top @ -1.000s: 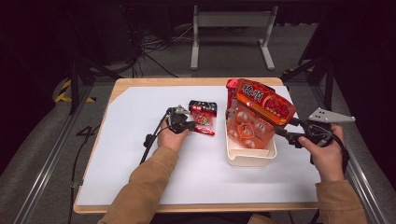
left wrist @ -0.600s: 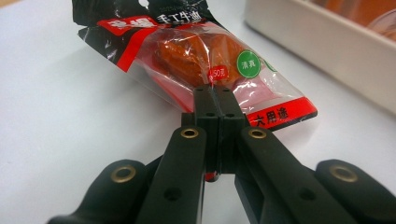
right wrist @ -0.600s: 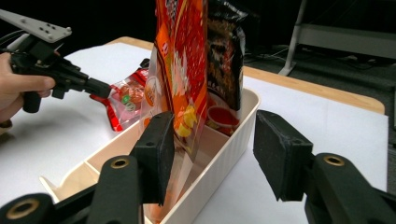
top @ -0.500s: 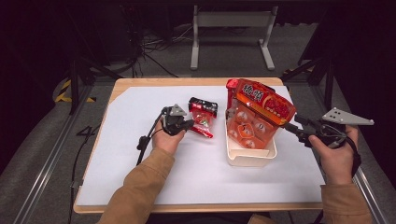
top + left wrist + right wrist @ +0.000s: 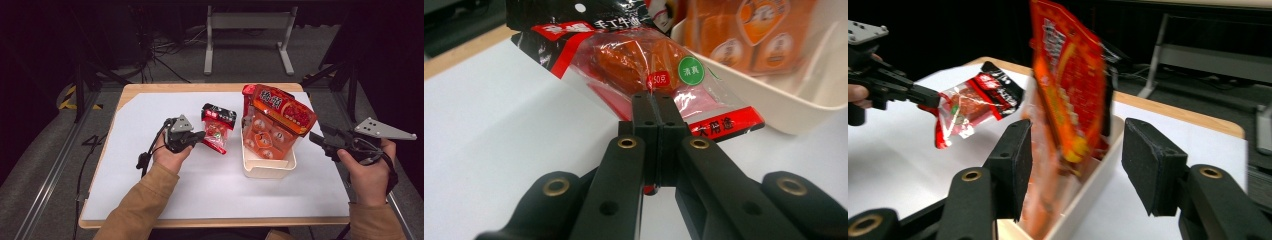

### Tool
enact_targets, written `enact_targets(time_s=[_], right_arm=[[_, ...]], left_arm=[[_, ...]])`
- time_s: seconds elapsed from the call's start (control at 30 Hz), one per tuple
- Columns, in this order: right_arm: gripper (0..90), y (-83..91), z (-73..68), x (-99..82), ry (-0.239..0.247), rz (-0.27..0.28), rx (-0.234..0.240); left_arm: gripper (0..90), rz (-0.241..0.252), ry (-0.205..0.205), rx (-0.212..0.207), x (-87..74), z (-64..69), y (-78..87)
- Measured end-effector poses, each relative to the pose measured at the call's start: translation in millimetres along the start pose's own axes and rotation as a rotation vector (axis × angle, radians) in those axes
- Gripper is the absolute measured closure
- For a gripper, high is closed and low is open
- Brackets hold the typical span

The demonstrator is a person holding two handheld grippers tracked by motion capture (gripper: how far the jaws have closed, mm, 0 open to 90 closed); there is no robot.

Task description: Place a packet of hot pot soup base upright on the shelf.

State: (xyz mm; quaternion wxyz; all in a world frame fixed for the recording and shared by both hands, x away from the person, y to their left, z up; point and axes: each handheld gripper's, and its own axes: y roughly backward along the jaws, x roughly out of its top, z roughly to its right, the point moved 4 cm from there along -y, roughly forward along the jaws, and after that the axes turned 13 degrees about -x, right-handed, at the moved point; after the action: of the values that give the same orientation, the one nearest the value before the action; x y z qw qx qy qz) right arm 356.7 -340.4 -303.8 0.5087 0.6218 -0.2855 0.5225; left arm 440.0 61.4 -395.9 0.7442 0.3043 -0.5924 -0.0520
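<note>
Small red-and-black snack packet (image 5: 217, 128) pinched at its lower red edge by the left gripper (image 5: 655, 107), fingers (image 5: 644, 111) pressed flat together on the film. Long axis running away from the hand, toward the far edge of the desk (image 5: 150, 89), black header end farthest and tilted up (hang hole visible at the top in the left gripper view). Held over the white sheet (image 5: 130, 125), near the desk's middle, just left of the cream tray (image 5: 266, 170) and apart from it.

Standing in the tray, a tall orange-red bag (image 5: 282, 109), upright and leaning toward the right, its top well above the rim; more orange packets (image 5: 264, 141) packed beneath it.

Right gripper (image 5: 1075, 165) off the desk's right edge, fingers (image 5: 1013, 157) spread wide with nothing between them but air, aimed at the tray's right side with the tall bag in line beyond (bag blurred in the right gripper view). Grey three-cornered plate (image 5: 382, 129) on top.

Broad bare white sheet to the left of and in front of the left hand (image 5: 170, 155); a narrower strip between tray and right edge. Dark floor, cables and a metal stand (image 5: 247, 37) beyond the far edge.
</note>
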Motion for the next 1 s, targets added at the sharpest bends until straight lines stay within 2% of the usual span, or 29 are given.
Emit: enact_targets(time_s=[0.07, 0.1, 0.13, 0.33, 0.53, 0.57, 0.67, 0.8, 1.0], right_arm=[[46.2, 1.1, -7.1, 2.6, 0.004, 0.005, 0.027], [45.6, 0.0, -13.6, 4.0, 0.002, -0.001, 0.062], [45.4, -0.8, -16.0, 4.4, -0.001, -0.002, 0.074], [42.9, -9.0, -31.0, 6.9, -0.004, -0.017, 0.140], [41.3, -23.8, -51.5, 11.3, -0.017, -0.017, 0.233], [41.3, -23.8, -51.5, 11.3, -0.017, -0.017, 0.233], [41.5, -32.7, -63.6, 12.8, -0.016, -0.033, 0.265], [43.1, -46.0, -78.5, 14.3, -0.005, -0.057, 0.285], [43.3, -64.7, -89.1, 15.0, -0.035, -0.089, 0.312]], left_arm=[[90.0, 0.012, -0.020, -0.006, 2.0, 7.7, 6.3], [90.0, 0.023, -0.035, -0.012, 3.7, 13.6, 10.3], [90.0, 0.026, -0.044, -0.017, 4.6, 16.8, 12.4], [90.0, 0.060, -0.079, -0.044, 7.8, 34.9, 21.8], [90.0, 0.091, -0.106, -0.067, 9.8, 50.3, 29.3], [90.0, 0.097, -0.113, -0.070, 10.4, 52.7, 30.1], [90.0, 0.115, -0.131, -0.089, 12.1, 59.6, 31.7], [90.0, 0.134, -0.138, -0.125, 13.0, 67.3, 32.1], [90.0, 0.150, -0.167, -0.141, 14.4, 75.1, 34.4]])
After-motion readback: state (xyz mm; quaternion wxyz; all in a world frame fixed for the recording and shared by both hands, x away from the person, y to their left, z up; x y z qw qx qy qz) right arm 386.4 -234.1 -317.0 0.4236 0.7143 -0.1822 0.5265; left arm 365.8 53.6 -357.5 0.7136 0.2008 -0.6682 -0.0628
